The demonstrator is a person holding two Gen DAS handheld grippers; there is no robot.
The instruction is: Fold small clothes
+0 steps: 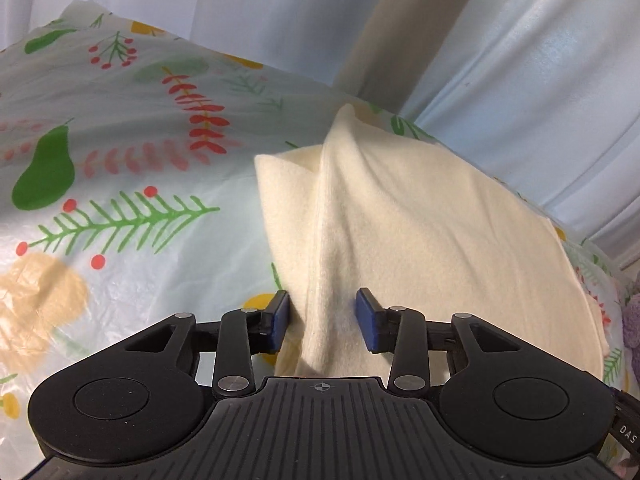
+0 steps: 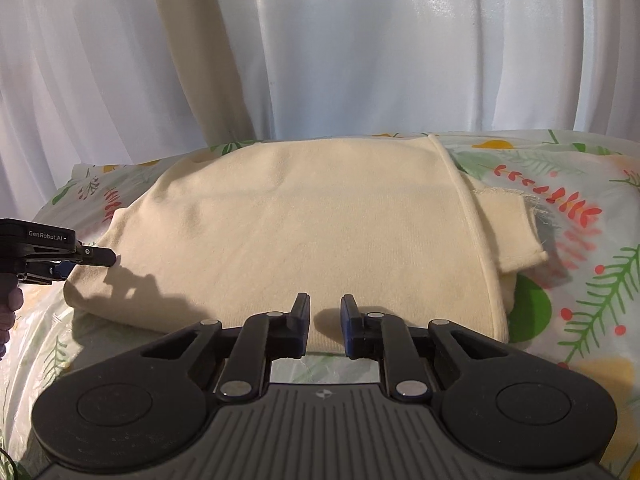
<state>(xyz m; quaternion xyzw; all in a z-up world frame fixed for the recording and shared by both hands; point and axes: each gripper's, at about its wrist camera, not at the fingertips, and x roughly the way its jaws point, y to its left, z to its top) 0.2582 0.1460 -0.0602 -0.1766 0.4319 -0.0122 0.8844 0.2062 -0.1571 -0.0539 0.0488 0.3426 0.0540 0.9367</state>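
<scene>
A cream fleece garment (image 2: 312, 232) lies folded on the floral table cover (image 2: 580, 280); a sleeve cuff (image 2: 508, 232) sticks out at its right. In the left wrist view a raised ridge of the garment (image 1: 332, 264) runs between the blue pads of my left gripper (image 1: 324, 316), which stand apart around the fold without pinching it. My left gripper also shows in the right wrist view (image 2: 92, 258) at the garment's left edge. My right gripper (image 2: 325, 320) is open and empty, its fingers just over the garment's near edge.
White curtains (image 2: 360, 48) with a beige strip (image 2: 196, 52) hang right behind the table. The floral plastic cover (image 1: 120, 160) spreads to the left of the garment. A purple object (image 1: 632, 320) shows at the far right edge.
</scene>
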